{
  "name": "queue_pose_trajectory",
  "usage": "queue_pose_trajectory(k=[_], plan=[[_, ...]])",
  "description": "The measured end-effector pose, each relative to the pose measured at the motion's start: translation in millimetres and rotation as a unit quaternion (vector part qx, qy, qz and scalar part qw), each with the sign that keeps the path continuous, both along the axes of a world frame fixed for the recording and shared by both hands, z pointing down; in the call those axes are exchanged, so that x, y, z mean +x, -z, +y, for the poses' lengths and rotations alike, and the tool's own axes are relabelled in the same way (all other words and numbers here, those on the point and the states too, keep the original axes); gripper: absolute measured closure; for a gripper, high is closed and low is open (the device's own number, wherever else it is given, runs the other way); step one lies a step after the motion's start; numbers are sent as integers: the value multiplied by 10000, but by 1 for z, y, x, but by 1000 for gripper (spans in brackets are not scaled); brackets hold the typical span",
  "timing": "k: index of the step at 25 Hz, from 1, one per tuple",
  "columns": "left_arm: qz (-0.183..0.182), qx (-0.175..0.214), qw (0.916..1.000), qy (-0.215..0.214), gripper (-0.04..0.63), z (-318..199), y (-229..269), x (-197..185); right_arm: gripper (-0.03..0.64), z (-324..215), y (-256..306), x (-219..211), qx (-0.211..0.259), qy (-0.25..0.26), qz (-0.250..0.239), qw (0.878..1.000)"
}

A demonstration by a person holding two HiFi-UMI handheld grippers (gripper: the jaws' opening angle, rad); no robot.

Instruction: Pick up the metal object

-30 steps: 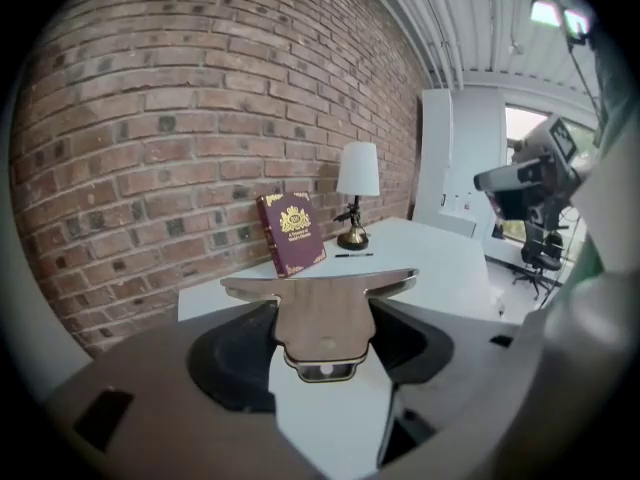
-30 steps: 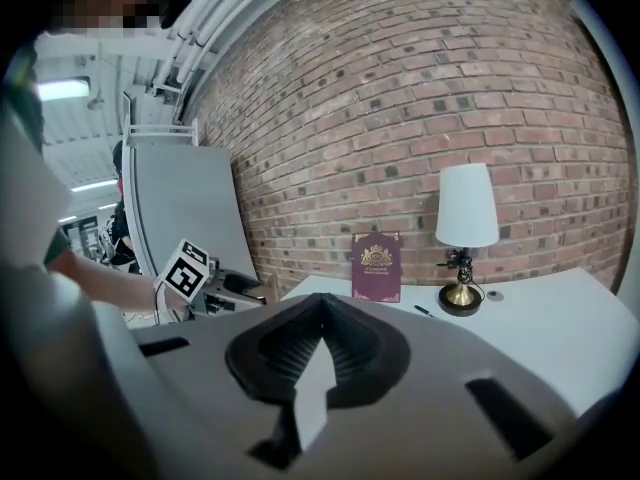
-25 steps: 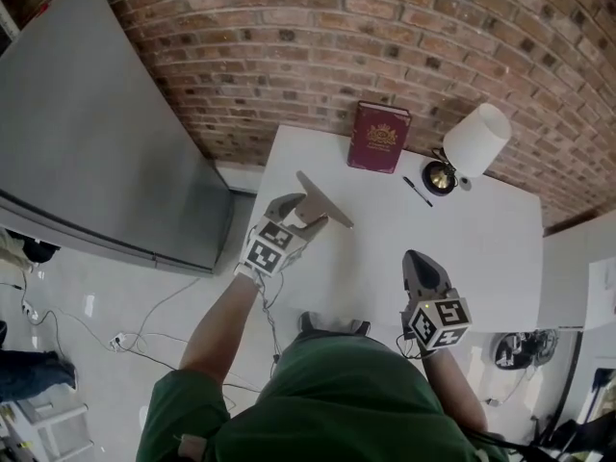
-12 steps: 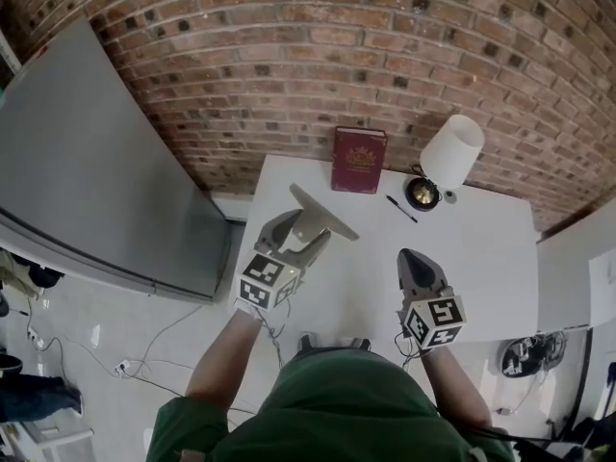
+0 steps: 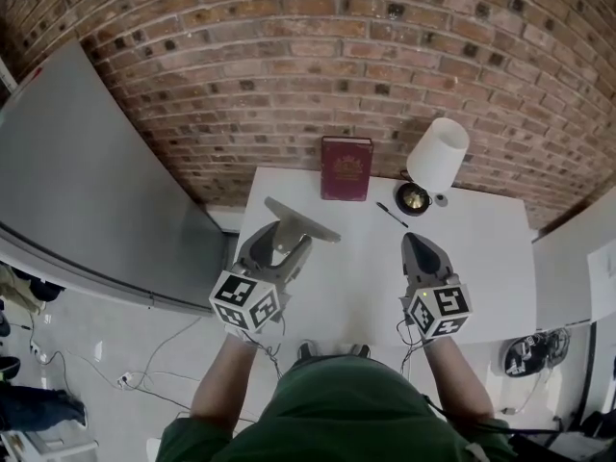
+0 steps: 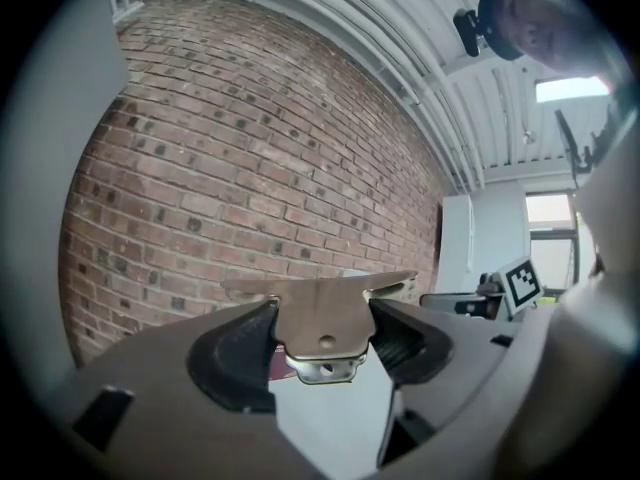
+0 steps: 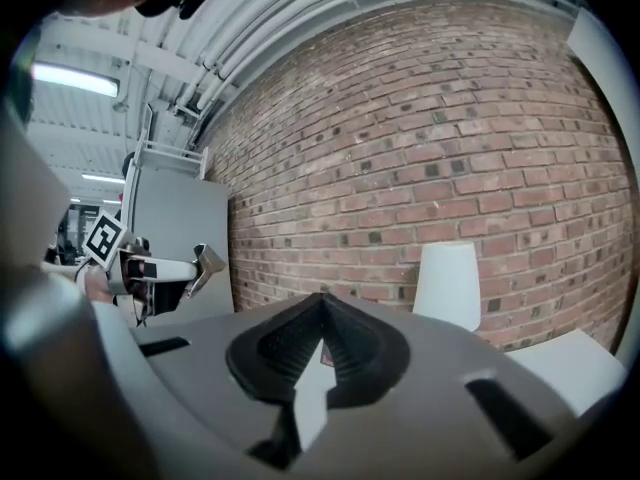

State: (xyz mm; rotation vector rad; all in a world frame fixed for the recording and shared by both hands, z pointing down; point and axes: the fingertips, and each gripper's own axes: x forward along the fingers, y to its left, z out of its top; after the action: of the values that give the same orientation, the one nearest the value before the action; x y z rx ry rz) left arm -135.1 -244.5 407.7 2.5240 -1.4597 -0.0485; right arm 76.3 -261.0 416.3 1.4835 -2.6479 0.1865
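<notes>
No legible text; red book (image 5: 346,168) cover markings too small to read

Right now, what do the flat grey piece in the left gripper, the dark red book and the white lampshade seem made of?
Flat grey piece: likely sheet metal, brushed dull sheen, thin bent edges, punched hole.
Dark red book: cloth or leather-look cover, perhaps, with gold stamping.
White lampshade: matte, fabric or plastic; cannot tell.

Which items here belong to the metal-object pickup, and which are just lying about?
In the job: metal object, clamped in the left gripper.
Lying about: red book, white lamp, pen, small brass item, all on the table; right gripper shut, empty.
</notes>
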Motion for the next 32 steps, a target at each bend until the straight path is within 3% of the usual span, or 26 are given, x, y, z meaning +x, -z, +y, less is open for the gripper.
queue_pose_trajectory(k=[5, 11, 22, 26, 32], plan=[[918, 7, 9958, 28, 316, 4, 17, -7, 614, 1, 21, 3, 90, 37, -200, 9998], [2017, -261, 9787, -272, 316, 10, 29, 2, 614, 9, 34, 1, 241, 163, -200, 9994], [2874, -550, 9537, -702, 316, 12, 25, 21, 614, 10, 41, 3, 356, 180, -118, 9991], [3240, -642, 9401, -841, 316, 12, 24, 25, 613, 7, 42, 6, 393, 208, -88, 9990], [3251, -743, 9388, -858, 316, 12, 17, 26, 612, 6, 53, 7, 534, 245, -161, 9981]])
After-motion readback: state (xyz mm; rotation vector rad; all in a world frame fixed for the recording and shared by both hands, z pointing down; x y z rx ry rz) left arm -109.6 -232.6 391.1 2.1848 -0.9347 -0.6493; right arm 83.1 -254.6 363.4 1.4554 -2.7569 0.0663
